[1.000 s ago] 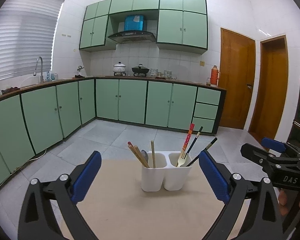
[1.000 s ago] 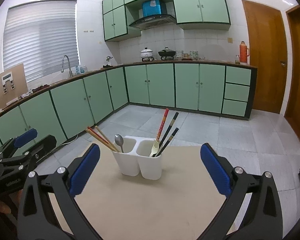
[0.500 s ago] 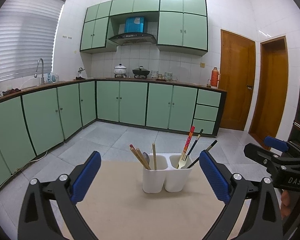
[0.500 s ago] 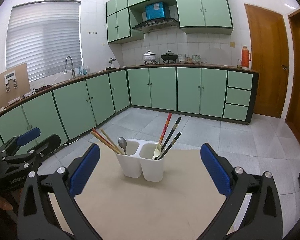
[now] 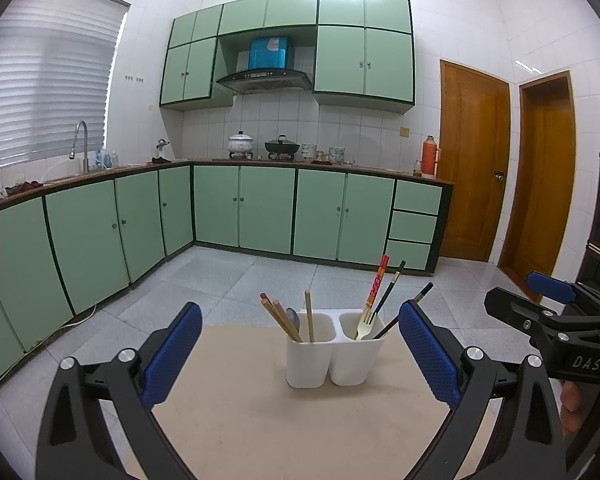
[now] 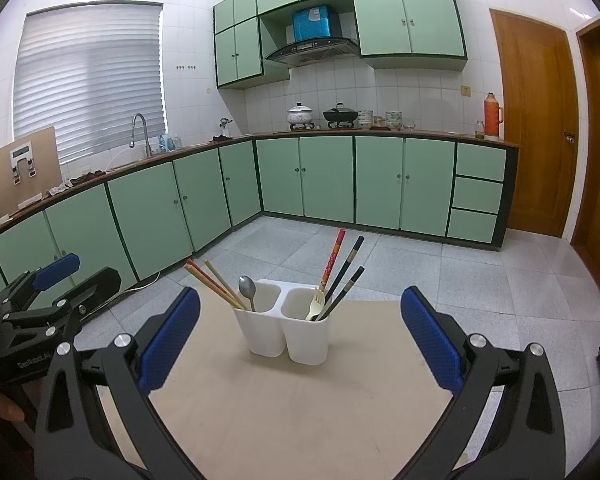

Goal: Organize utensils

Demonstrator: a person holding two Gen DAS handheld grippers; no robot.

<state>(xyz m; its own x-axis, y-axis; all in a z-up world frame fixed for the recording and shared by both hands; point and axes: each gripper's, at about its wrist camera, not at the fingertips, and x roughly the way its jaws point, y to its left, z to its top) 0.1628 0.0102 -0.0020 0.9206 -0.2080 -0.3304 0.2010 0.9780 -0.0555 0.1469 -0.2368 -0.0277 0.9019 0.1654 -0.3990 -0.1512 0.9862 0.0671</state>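
A white two-compartment utensil holder point(image 5: 334, 354) point(image 6: 288, 330) stands on a beige tabletop point(image 5: 300, 420) point(image 6: 300, 408). Its left cup holds wooden chopsticks point(image 5: 282, 318) point(image 6: 214, 286) and a metal spoon point(image 5: 293, 319) point(image 6: 247, 290). Its right cup holds a cream fork point(image 5: 365, 326) point(image 6: 315, 304), a red chopstick point(image 5: 378, 282) point(image 6: 333, 258) and black chopsticks point(image 5: 390, 290) point(image 6: 346, 270). My left gripper point(image 5: 300, 354) is open and empty, a short way before the holder. My right gripper point(image 6: 300, 338) is open and empty too, also facing the holder.
Green kitchen cabinets point(image 5: 260, 208) line the far and left walls, with a sink tap point(image 5: 80, 144) and pots point(image 5: 240, 144) on the counter. Two wooden doors point(image 5: 474, 160) stand at the right. Grey tiled floor point(image 5: 240, 272) surrounds the table.
Both grippers have tilted or risen slightly, so the holder sits a little lower in each view. Both stay open and empty. The utensils have not moved.
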